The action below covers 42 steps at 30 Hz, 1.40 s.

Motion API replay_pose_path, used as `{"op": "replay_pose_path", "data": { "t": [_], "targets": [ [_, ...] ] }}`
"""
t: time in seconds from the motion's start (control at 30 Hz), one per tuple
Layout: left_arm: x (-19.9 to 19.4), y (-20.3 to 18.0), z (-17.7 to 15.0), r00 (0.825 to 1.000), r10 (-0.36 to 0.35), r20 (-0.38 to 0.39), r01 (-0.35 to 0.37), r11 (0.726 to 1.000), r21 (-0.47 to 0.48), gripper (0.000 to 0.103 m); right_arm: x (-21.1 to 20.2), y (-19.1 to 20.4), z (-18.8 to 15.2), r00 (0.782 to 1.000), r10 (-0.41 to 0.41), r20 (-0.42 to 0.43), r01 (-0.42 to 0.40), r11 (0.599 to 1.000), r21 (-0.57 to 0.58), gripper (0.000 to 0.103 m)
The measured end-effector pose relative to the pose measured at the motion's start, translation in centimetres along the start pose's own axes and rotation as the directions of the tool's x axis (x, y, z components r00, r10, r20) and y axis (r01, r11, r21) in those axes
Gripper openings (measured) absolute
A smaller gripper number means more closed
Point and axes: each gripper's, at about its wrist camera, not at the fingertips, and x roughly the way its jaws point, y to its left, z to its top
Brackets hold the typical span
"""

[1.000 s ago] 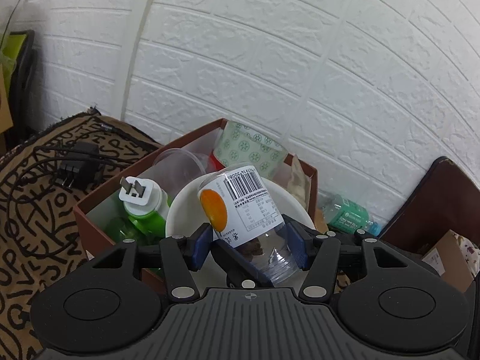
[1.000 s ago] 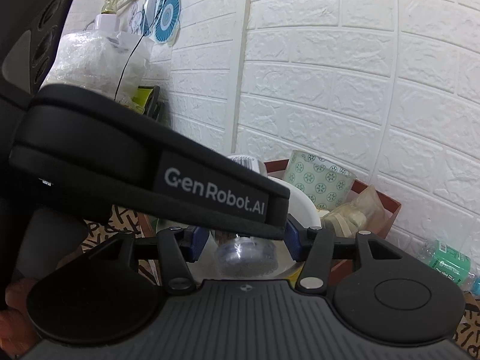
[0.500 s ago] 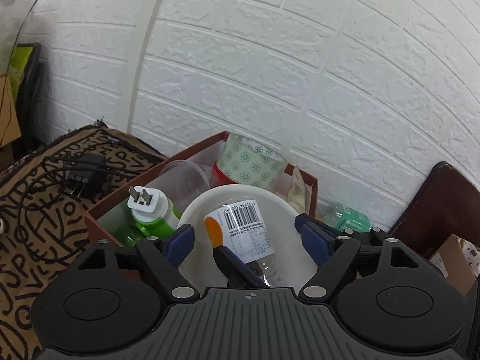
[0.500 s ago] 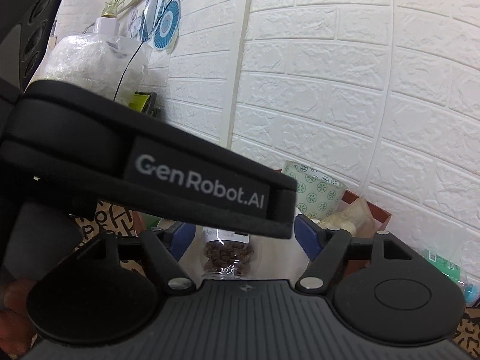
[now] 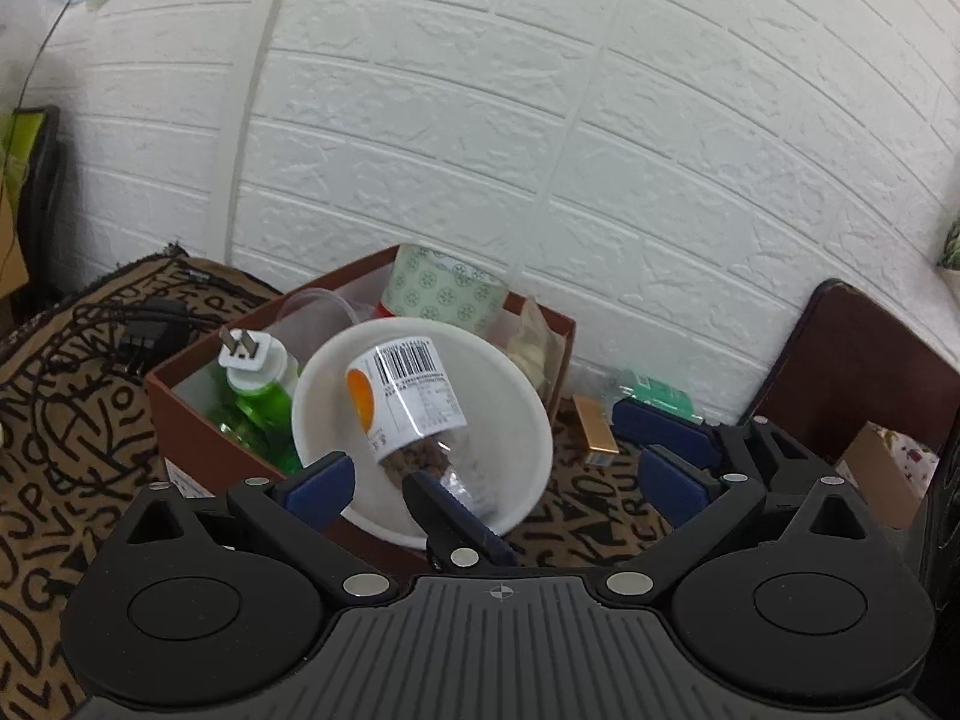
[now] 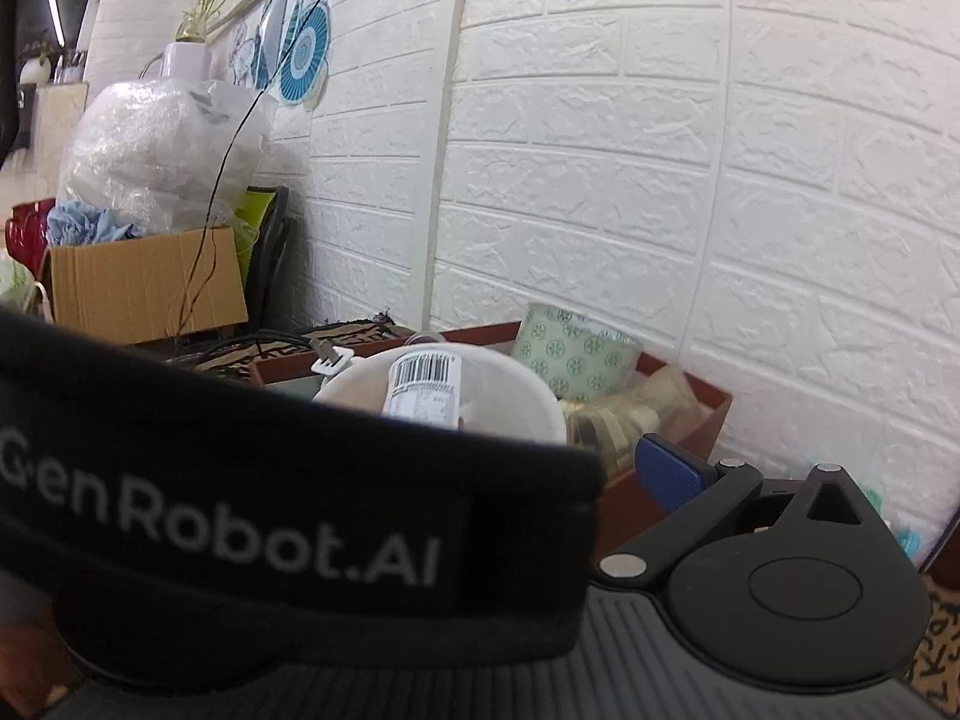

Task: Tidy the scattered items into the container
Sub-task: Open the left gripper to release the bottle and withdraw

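Both sets of jaws opening, nothing between them — left gripper, right gripper — back straight off the jar in the white bowl, avoiding the box.

Labelled bottle in white bowl, inside brown box

Both wrist cams sit close, angled slightly down toward the brick wall. They share the brown box and white bowl around 12 o'clock; a black strap blocks right cam's 7–9 o'clock.
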Motion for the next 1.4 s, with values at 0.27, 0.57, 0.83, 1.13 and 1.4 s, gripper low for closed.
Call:
{"op": "replay_pose_path", "data": {
  "t": [0.27, 0.57, 0.83, 1.13, 1.4],
  "targets": [
    [-1.6, -2.7, -2.6, 1.0, -0.018, -0.019, 0.018, 1.0, 0.018, 0.103, -3.3, -0.6, -1.8, 0.999, -0.03, -0.025, 0.03, 0.999, 0.018, 0.103],
    [-2.8, -6.4, -4.7, 0.999, -0.04, -0.027, 0.041, 0.998, 0.038, 0.103, -7.3, -2.6, -3.8, 0.997, -0.076, -0.034, 0.078, 0.995, 0.061, 0.103],
    [-1.2, -11.1, -6.8, 0.995, -0.081, -0.059, 0.085, 0.995, 0.06, 0.103, -9.7, -6.0, -5.7, 0.988, -0.149, -0.047, 0.152, 0.986, 0.069, 0.103],
    [2.4, -14.9, -8.6, 0.992, -0.108, -0.072, 0.118, 0.981, 0.153, 0.103, -10.0, -10.1, -8.4, 0.973, -0.212, -0.087, 0.219, 0.971, 0.092, 0.103],
    [6.0, -16.0, -8.8, 0.984, -0.148, -0.101, 0.164, 0.97, 0.177, 0.103, -8.6, -13.0, -10.4, 0.957, -0.248, -0.15, 0.264, 0.96, 0.096, 0.103]
  ]
}}
